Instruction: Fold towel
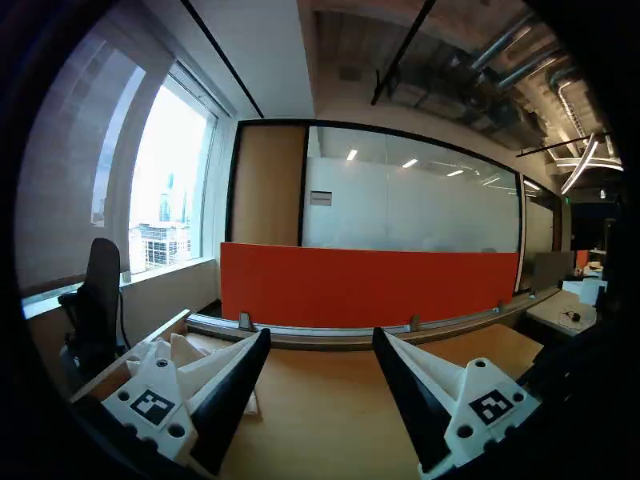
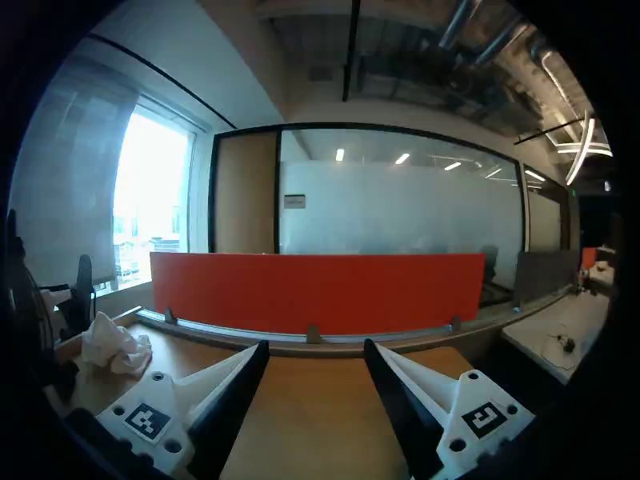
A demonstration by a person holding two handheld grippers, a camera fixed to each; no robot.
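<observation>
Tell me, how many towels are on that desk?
1: a crumpled white towel at the left end of the desk, partly behind the left gripper in its own view. Others may be hidden.

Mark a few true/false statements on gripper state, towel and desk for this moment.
1. The left gripper is open with nothing between its fingers. True.
2. The right gripper is shut on the towel. False: it is open, and the towel lies on the desk off to its left.
3. The towel is folded flat. False: it sits in a crumpled heap.
4. An orange divider stands along the far edge of the desk. True.
</observation>
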